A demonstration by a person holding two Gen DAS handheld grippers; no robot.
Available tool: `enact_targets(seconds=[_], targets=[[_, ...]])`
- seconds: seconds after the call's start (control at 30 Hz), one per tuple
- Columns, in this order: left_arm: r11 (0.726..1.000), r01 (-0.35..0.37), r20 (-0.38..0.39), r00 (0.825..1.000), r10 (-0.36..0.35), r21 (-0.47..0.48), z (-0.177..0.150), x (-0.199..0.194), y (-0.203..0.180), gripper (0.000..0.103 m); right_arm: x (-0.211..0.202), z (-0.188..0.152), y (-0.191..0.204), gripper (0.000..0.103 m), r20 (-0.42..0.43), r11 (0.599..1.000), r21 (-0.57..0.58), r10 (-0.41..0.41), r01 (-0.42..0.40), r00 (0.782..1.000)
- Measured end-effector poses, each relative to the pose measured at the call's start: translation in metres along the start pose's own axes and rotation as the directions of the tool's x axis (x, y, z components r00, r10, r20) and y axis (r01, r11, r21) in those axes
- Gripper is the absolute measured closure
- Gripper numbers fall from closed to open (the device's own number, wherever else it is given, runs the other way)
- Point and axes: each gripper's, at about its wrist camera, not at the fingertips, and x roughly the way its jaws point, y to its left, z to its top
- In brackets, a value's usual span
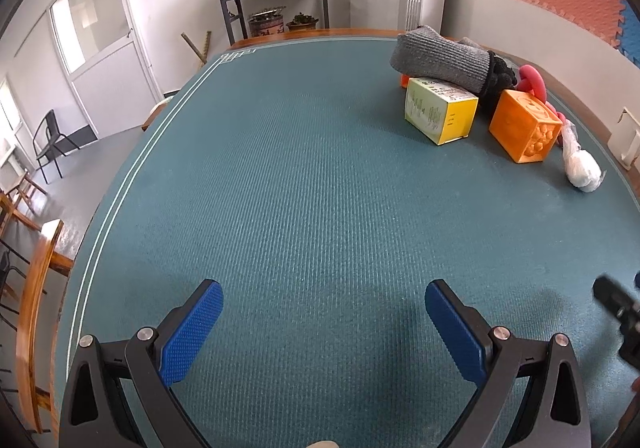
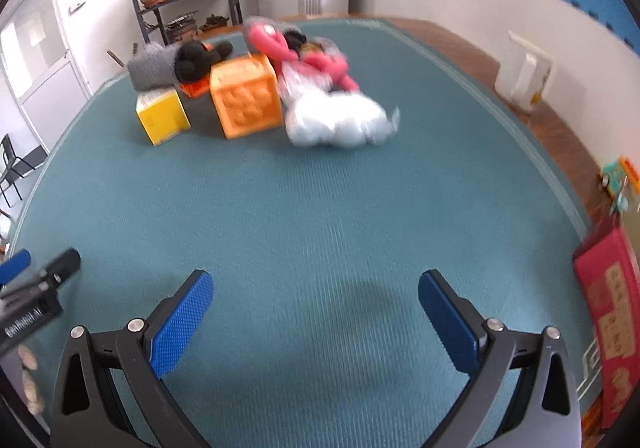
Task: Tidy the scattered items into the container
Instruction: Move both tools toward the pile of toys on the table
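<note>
Items sit in a cluster far ahead and right of the left gripper (image 1: 324, 332) in the left wrist view, all on the green worktop (image 1: 280, 188). A yellow box (image 1: 440, 110) lies nearest the fingers' line, a grey glove (image 1: 440, 58) draped over its top. Just right of the box, an orange cube (image 1: 524, 126). Behind the cube, a pink toy (image 1: 534, 82); right of it, a white bag (image 1: 580, 164). The blue fingers (image 1: 192, 332) are spread wide, nothing between them but bare mat. At the right edge, part of the other gripper pokes in.

Over to the right wrist view, blurred. The right gripper (image 2: 316, 324) is also spread wide and empty, its fingers (image 2: 182, 324) over open mat. The cluster lies ahead, slightly left: yellow box (image 2: 162, 118) furthest left, grey glove (image 2: 154, 66) behind and over it, orange cube (image 2: 246, 100) just right of the box, pink toy (image 2: 304, 52) behind and right of the cube, white bag (image 2: 340, 122) touching the cube's right side. A red packet (image 2: 612, 324) lies right of the right finger at the worktop's edge. The left gripper's tip (image 2: 40, 280) shows at the left. No container can be made out in either view.
</note>
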Motion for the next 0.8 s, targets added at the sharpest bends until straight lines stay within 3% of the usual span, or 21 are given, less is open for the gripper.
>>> enact_targets(seconds=[0.17,0.33,0.6,0.8], targets=[[1.000,-0.007,-0.009,1.000,0.007,-0.004,-0.001,0.004,0.001,0.001,0.000,0.025,0.009,0.000,0.061,1.000,-0.024,-0.008,0.010,0.998],[1.000,0.003,-0.025,1.000,-0.003,-0.019,0.000,0.010,0.004,0.001,0.002,0.045,0.014,0.000,0.102,0.999,0.005,0.032,-0.033,0.994],[0.997,0.047,-0.012,0.999,-0.048,-0.068,-0.003,0.016,0.011,0.001,0.002,0.054,0.014,0.000,0.226,0.997,0.000,0.072,-0.074,0.971],[0.997,0.042,-0.010,0.999,-0.043,-0.067,-0.004,0.016,0.009,0.000,0.010,0.054,0.000,0.000,0.207,0.998,0.037,0.047,-0.055,0.977]])
